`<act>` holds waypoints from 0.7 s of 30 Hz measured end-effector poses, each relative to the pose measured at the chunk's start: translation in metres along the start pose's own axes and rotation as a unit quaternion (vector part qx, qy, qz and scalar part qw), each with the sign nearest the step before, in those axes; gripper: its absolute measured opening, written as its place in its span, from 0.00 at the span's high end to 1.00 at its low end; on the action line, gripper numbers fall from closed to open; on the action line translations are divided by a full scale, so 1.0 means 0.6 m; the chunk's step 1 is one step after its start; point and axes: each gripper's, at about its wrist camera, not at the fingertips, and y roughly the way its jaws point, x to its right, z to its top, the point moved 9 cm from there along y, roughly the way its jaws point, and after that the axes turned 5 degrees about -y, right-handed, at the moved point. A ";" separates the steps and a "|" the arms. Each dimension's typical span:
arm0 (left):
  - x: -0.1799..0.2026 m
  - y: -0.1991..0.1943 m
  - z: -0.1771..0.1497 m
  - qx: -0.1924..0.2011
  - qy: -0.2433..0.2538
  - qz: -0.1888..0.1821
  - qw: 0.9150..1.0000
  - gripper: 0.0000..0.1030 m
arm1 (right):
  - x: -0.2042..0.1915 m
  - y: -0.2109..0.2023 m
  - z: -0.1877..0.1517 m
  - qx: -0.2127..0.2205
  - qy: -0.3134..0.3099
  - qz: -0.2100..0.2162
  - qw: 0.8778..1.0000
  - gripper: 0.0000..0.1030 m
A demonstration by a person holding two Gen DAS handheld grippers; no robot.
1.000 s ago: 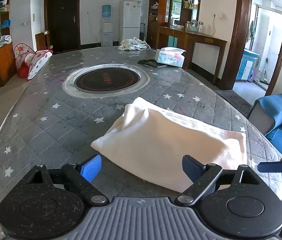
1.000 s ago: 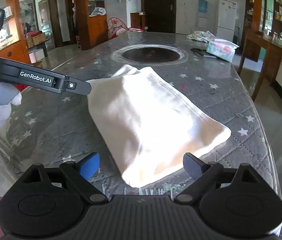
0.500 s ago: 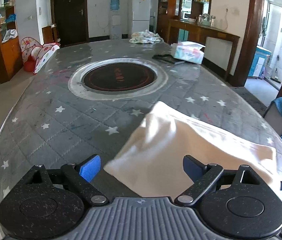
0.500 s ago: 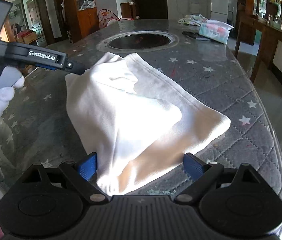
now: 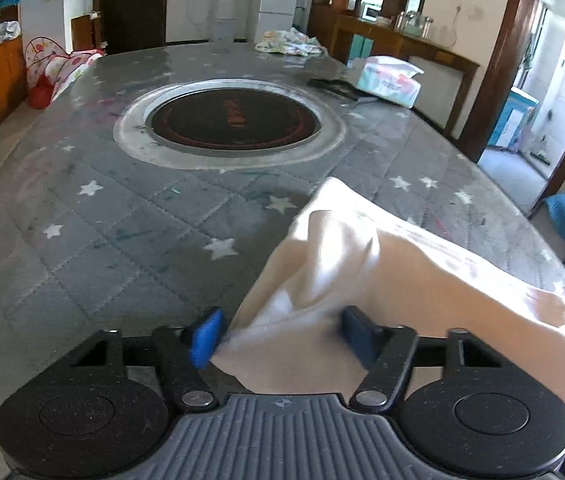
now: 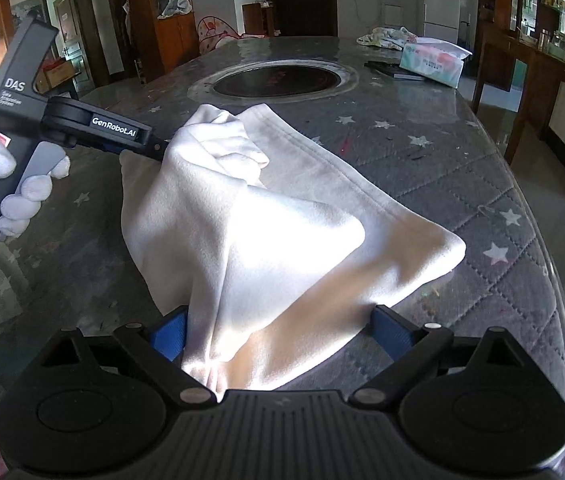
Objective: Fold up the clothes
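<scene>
Cream cloth point(image 6: 266, 240) now lifted, both grippers closer.

One cream garment point(image 6: 266, 232), one tissue box point(image 6: 431, 62) (pastel), one crumpled cloth point(image 6: 386, 37), two tools point(image 5: 278, 332).

Both views are taken from low over the near end of the worktop point(image 5: 94, 240), each along its own jaws, whose mount fills the 6 o'clock edge of the frame. The left wrist view is faced down the worktop's length, with the round inset hob point(image 5: 234, 120) at 12 o'clock and the cream garment point(image 5: 362, 264) very close at 4 o'clock. The right wrist view is set further right and turned slightly leftward, so the left gripper point(image 6: 162, 150) is seen at 10 o'clock. Shared by both are the garment point(image 6: 250, 232), the hob point(image 6: 278, 78), the tissue pack point(image 5: 390, 80) point(image 6: 432, 60) and the white fridge point(image 5: 276, 0) point(image 6: 440, 0).
</scene>
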 end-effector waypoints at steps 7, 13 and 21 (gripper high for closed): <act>-0.006 -0.022 -0.012 0.006 -0.014 -0.006 1.000 0.66 | 0.011 0.017 0.020 0.000 -0.018 -0.005 1.000 0.07; -0.039 -0.049 -0.026 0.013 -0.042 0.016 0.999 0.68 | 0.018 0.045 0.053 0.003 -0.040 -0.015 0.999 0.07; -0.081 -0.063 -0.025 0.019 -0.058 0.043 0.997 0.69 | 0.011 0.083 0.088 0.011 -0.050 -0.006 0.999 0.07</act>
